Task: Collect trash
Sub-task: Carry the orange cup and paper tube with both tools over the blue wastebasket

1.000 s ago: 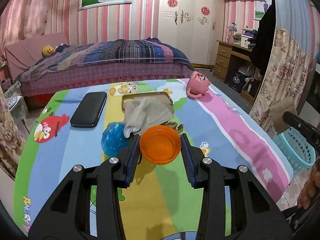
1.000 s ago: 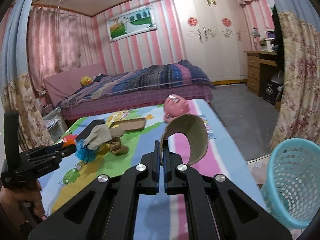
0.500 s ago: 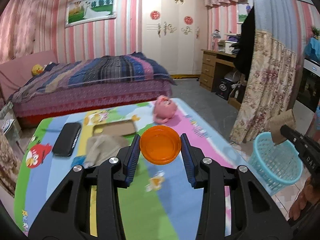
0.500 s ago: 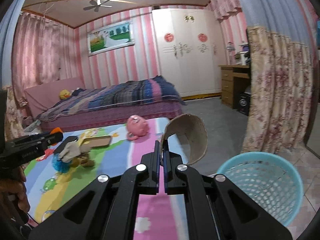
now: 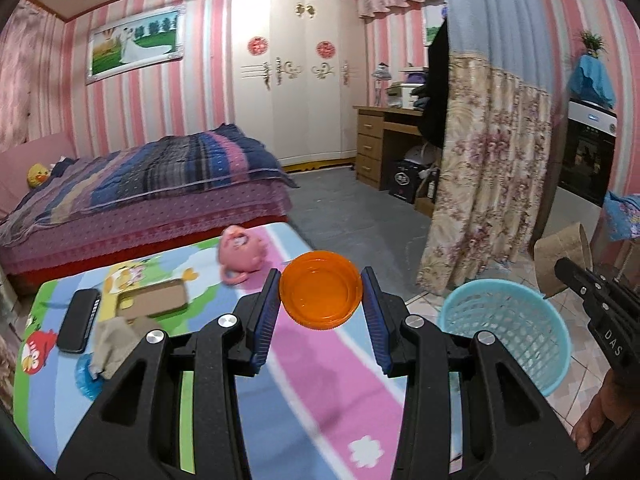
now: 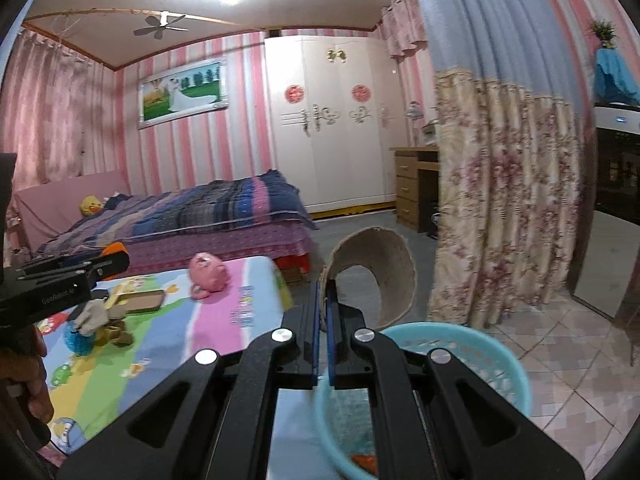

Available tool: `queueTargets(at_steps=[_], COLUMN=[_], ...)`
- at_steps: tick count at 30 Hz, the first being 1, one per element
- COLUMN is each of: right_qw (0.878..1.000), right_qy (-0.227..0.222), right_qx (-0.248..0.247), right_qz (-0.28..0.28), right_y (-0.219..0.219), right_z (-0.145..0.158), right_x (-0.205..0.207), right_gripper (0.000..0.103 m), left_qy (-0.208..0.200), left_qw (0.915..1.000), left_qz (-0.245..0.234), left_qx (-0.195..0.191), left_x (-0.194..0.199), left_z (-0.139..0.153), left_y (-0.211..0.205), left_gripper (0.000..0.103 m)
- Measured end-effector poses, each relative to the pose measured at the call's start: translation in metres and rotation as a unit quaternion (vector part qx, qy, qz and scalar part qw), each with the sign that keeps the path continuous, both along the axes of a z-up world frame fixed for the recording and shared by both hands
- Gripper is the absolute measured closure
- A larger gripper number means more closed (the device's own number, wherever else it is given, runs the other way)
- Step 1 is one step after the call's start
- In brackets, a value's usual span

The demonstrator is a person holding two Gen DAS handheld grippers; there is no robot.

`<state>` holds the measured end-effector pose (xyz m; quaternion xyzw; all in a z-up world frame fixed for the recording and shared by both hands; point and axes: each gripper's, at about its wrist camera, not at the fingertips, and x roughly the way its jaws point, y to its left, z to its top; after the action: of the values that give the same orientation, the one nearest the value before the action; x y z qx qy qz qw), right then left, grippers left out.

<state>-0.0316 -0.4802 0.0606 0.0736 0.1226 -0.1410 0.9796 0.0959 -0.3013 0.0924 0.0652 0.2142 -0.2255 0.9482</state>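
The left tool [image 5: 321, 298] is clamped on an orange lid [image 5: 321, 289], both pads pressing its rim, in the centre of the left wrist view above the far edge of the tabletop [image 5: 304, 392]. The right tool [image 6: 323, 304] is pinched nearly shut on the edge of a curled cardboard piece [image 6: 380, 276], which arches up from the jaws in the centre of the right wrist view. A light blue basket [image 6: 424, 364] stands on the tiled floor just beside the tabletop; in the right wrist view its rim lies directly under the right tool, at lower centre. Something orange-red shows at its bottom.

In the left wrist view the basket [image 5: 508, 332] sits at lower right, off to the side of the lid, so the lid does not yet look to be over the opening. More clutter lies at the left of the tabletop: a crumpled cloth [image 5: 114, 340], something blue under it, a black phone [image 5: 78, 320], a brown tray [image 5: 154, 300] and a pink toy [image 5: 240, 254].

The main risk is an early release. The lid would then land on the tabletop or floor and could roll away. The cardboard is light and wide, so it may catch the basket rim or drift past it if let go from too high. The two tools also converge on one small opening and could knock together or tip the light basket.
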Motion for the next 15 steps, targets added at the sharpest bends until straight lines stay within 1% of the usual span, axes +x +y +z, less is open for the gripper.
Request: queueTargets(at_steps=[8,15], right_qw=[0.999,0.999], right_qy=[0.006,0.014], right_qx=[0.020,0.035], right_qz=[-0.025,-0.027], right_y=[-0.043,-0.058], right_z=[-0.009,-0.018], right_x=[-0.015,-0.017], right_gripper=[0.100,0.100], left_qy=[0.000,0.008], left_qw=[0.9995,0.9973], left_qz=[-0.031,-0.068], left_qx=[-0.009,-0.026], left_x=[-0.003,-0.004], left_z=[-0.001,-0.005], left_y=[-0.041,-0.072], left_gripper=[0.064,0.064])
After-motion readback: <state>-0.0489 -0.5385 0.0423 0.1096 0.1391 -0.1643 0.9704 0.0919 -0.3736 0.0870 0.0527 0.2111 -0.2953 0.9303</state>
